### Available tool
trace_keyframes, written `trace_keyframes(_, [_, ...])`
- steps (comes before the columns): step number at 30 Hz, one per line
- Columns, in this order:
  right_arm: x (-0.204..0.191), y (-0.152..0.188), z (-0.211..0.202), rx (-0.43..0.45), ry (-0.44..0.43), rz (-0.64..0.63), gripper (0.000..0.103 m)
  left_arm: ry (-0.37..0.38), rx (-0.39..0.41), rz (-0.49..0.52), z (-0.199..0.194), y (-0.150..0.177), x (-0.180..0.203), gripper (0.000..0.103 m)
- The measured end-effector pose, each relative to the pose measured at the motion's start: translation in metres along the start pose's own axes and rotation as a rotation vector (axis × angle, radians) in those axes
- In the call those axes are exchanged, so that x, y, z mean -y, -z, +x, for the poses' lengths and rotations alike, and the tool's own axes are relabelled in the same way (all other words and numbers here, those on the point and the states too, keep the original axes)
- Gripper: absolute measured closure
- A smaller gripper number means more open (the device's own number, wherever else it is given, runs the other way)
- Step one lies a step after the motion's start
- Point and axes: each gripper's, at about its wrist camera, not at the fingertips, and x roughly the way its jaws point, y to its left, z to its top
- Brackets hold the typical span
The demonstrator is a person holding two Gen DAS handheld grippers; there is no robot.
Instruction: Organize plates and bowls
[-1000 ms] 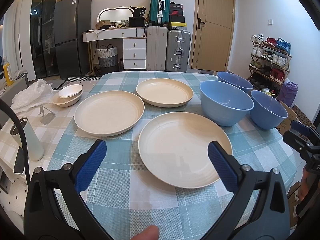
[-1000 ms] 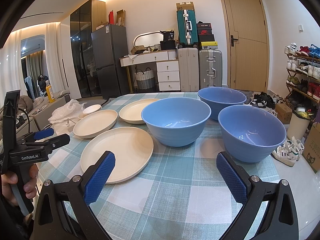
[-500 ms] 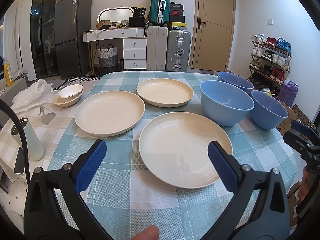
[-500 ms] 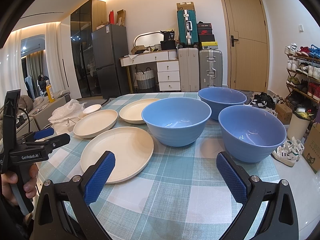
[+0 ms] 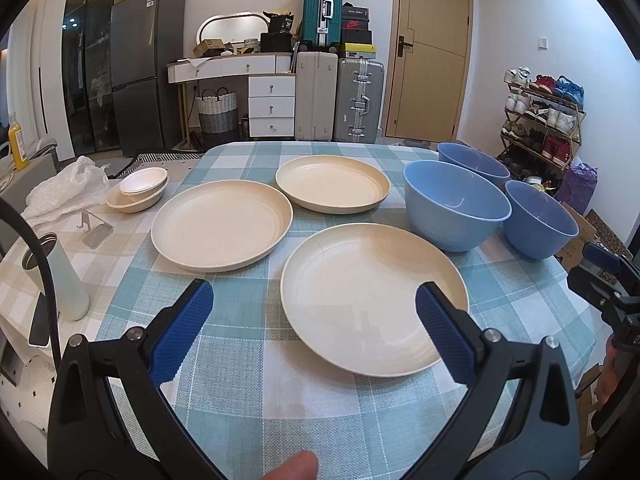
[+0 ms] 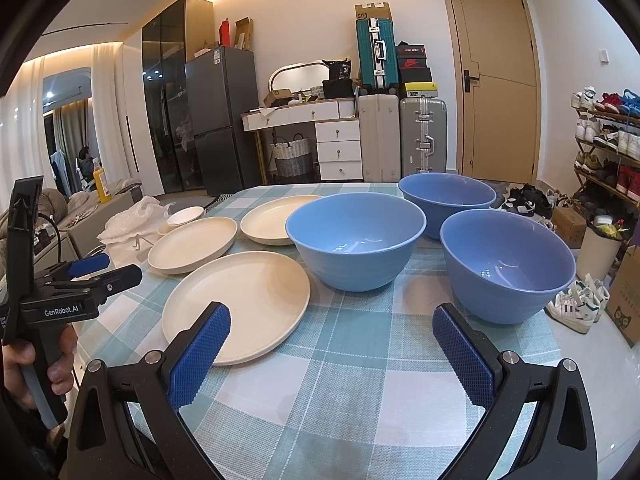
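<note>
Left gripper: jaws wide apart, holding nothing, low over the tabletop; same pose as a second ago.
Right gripper: jaws wide apart, empty, above bare cloth; also unmoved.
Near plate: flat on the cloth, just beyond and partly between the left jaws, its right edge behind the right-hand pad.
Left plate: farther out, ahead of the left-hand pad of the left gripper, apart from the near plate.
Far plate: beyond both, straight ahead of the left jaws.
Middle bowl: straight ahead of the right jaws, upright, empty.
Right bowl: just past the right-hand pad of the right gripper, near the tabletop edge.
Far bowl: behind the other two.
Change: nothing has shifted over the last second; every dish lies single.
Meaning: stacking looks not yet begun; the near plate seems the likeliest first pick.
</note>
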Motion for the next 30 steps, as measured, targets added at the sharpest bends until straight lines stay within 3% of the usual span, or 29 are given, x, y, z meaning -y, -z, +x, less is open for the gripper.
trace_keyframes(14, [-0.009, 0.003, 0.011, -0.035, -0.017, -0.024, 0.000, -0.031, -0.038, 0.003, 0.012, 0.012, -0.030, 0.002])
trace_keyframes(24, [-0.013, -0.020, 0.019, -0.020, -0.054, 0.008, 0.000, -0.089, 0.018, -0.025, -0.005, -0.013, -0.062, 0.002])
trace_keyframes(30, [-0.016, -0.039, 0.031, -0.055, -0.104, 0.020, 0.000, -0.134, -0.006, -0.070, 0.003, -0.024, -0.089, 0.002])
